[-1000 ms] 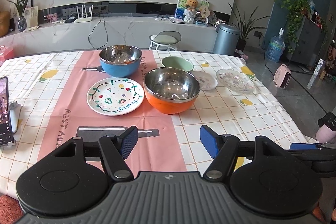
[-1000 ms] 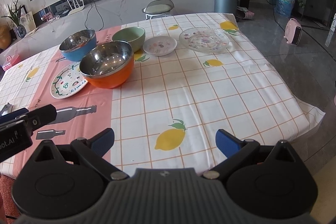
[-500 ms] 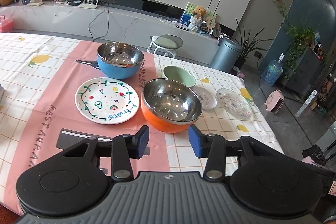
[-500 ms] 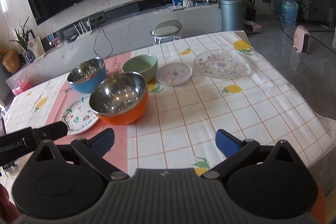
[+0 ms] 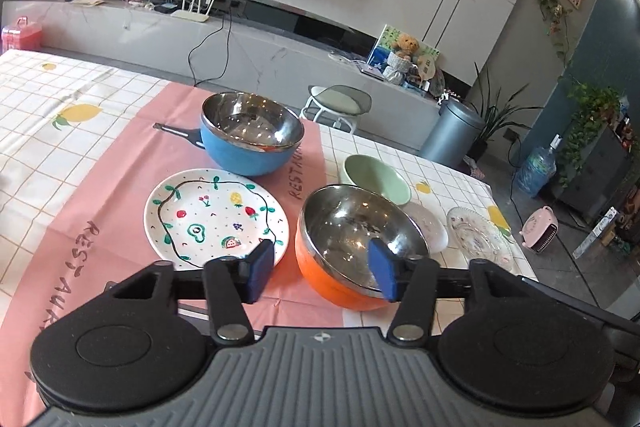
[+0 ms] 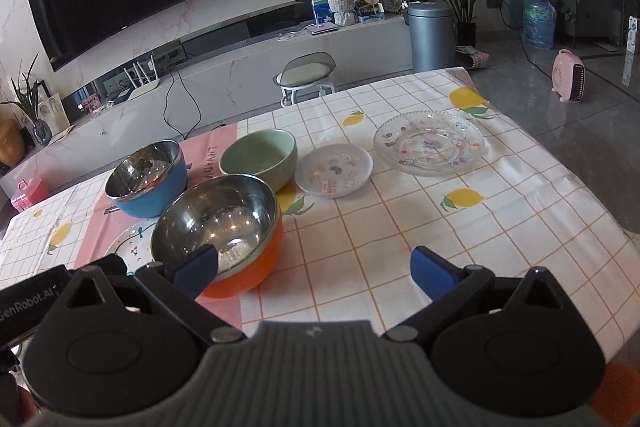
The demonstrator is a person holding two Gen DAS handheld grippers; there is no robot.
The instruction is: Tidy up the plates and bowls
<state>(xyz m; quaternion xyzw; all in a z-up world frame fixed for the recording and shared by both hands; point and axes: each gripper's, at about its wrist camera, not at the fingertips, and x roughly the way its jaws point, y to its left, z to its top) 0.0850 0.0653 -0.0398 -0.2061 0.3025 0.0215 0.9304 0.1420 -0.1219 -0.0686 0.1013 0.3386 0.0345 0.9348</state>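
Two grippers, left gripper (image 5: 322,273) and right gripper (image 6: 314,273), hold nothing. Left fingers just spread apart near the orange bowl (image 5: 352,247) at center; right fingers gape wide.

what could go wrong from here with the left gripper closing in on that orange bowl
The left gripper, jaws just reopening with nothing between them, straddles the near rim of the orange bowl. A thin, shiny rim pinch might slip or tip it. The small white plate and green bowl sit close behind, so a shove could knock them.
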